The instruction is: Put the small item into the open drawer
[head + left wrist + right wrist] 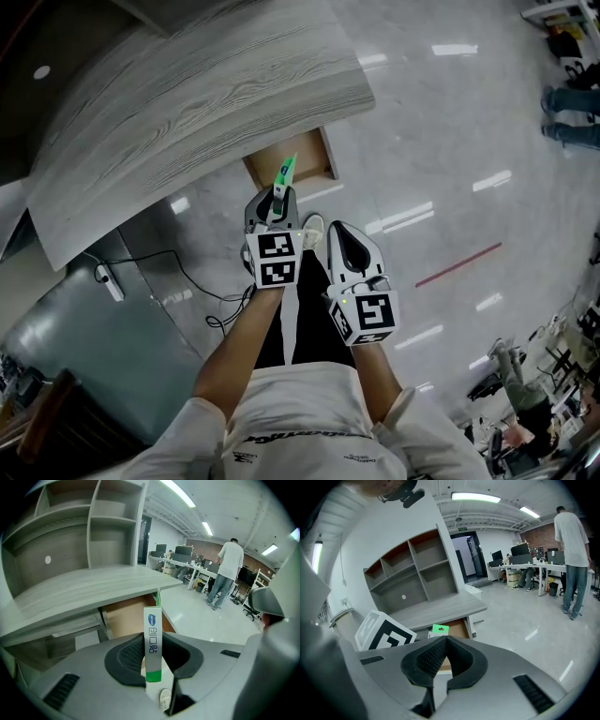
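A small white box with a green end (286, 174) stands upright between the pads of my left gripper (275, 202), which is shut on it. In the left gripper view the box (153, 620) rises from my left gripper (152, 642), in front of the open drawer (123, 619). The drawer (310, 153), brown inside, juts from under the grey desk (187, 103), just beyond the box. My right gripper (336, 231) hangs beside the left one. In the right gripper view its jaws meet at my right gripper's tip (446, 639) with nothing between them; the box's green tab (439, 629) shows past them.
A grey shelf unit (70, 536) stands on the desk. A black cable (187, 274) lies on the glossy floor to the left. A person (227, 569) stands at tables further off. My own legs and shoe (313, 225) are below the grippers.
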Tool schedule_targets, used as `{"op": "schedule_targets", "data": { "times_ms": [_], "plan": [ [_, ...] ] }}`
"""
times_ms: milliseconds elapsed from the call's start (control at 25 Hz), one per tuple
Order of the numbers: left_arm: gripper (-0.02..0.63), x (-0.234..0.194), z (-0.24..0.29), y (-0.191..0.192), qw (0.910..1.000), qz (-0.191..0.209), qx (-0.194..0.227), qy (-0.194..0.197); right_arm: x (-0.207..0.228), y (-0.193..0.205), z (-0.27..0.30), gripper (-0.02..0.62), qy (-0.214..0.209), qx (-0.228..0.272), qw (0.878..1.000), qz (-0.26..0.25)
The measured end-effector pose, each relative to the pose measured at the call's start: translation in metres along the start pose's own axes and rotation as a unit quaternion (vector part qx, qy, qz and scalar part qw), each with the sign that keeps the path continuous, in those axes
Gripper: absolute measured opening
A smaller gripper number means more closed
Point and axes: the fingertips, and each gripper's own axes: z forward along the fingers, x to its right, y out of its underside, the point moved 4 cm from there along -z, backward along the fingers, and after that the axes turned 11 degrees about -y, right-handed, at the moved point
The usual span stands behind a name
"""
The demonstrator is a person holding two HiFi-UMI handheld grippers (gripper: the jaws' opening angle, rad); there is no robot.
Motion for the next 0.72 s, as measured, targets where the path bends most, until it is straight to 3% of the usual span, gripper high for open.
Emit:
{"op": "schedule_targets", "data": {
  "times_ms": [720],
  "plan": [
    [0.098, 0.000, 0.058, 0.023, 0.9988, 0.003, -0.046, -0.016, 0.013, 0.017, 0.013, 0.032, 0.003, -0.014, 1.000, 0.017]
  ]
}}
